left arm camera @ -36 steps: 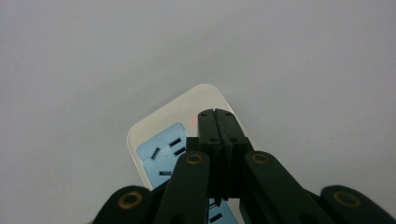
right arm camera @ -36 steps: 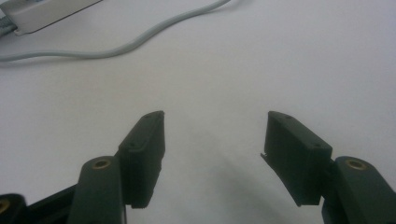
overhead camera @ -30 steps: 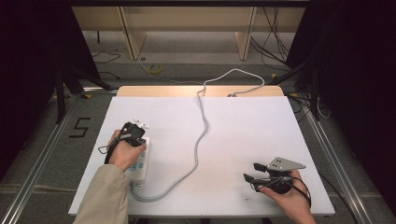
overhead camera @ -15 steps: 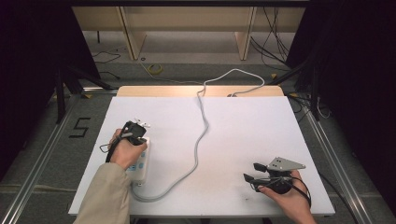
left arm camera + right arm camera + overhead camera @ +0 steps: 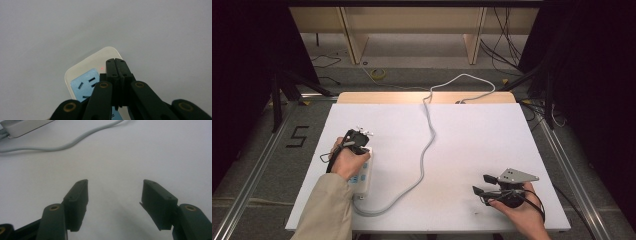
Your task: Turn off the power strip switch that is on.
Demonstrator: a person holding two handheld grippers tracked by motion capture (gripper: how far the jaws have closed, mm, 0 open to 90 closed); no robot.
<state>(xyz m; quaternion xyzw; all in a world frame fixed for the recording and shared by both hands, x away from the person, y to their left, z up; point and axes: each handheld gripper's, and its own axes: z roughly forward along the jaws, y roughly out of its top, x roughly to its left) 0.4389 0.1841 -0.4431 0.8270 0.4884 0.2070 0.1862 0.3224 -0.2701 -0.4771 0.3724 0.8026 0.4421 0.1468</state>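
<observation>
High view: white bench (image 5: pixel 472 145) with a white power strip (image 5: pixel 362 175) lying near its left front, long axis running roughly front to back. The strip's grey cable (image 5: pixel 428 145) leaves the near end, loops along the front edge, then snakes up the middle and off the far edge of the bench. The left tool (image 5: pixel 357 140) sits over the far end of the strip, held by the left hand (image 5: pixel 346 161), beige sleeve (image 5: pixel 326 210) coming in from the bottom. The right tool (image 5: pixel 484 184) is at the right front of the bench, well apart from the strip, held by the right hand (image 5: pixel 517 210), with the grey three-cornered plate on top and jaws pointing left. Left gripper view: left tool (image 5: pixel 118 65) has its jaws closed tight against each other, nothing between them, tips down on or just above the rounded end of the power strip (image 5: pixel 95 65); can't tell if they touch. A small red light (image 5: pixel 102 68) is lit just beside the tips, and a blue socket face (image 5: pixel 86 85) is next to the jaws. Right gripper view: right tool (image 5: pixel 115 192) has jaws spread wide and empty over bare bench (image 5: pixel 150 150). The strip's end (image 5: pixel 22 126) is at top left, with the cable (image 5: pixel 75 141) curving across the top.
</observation>
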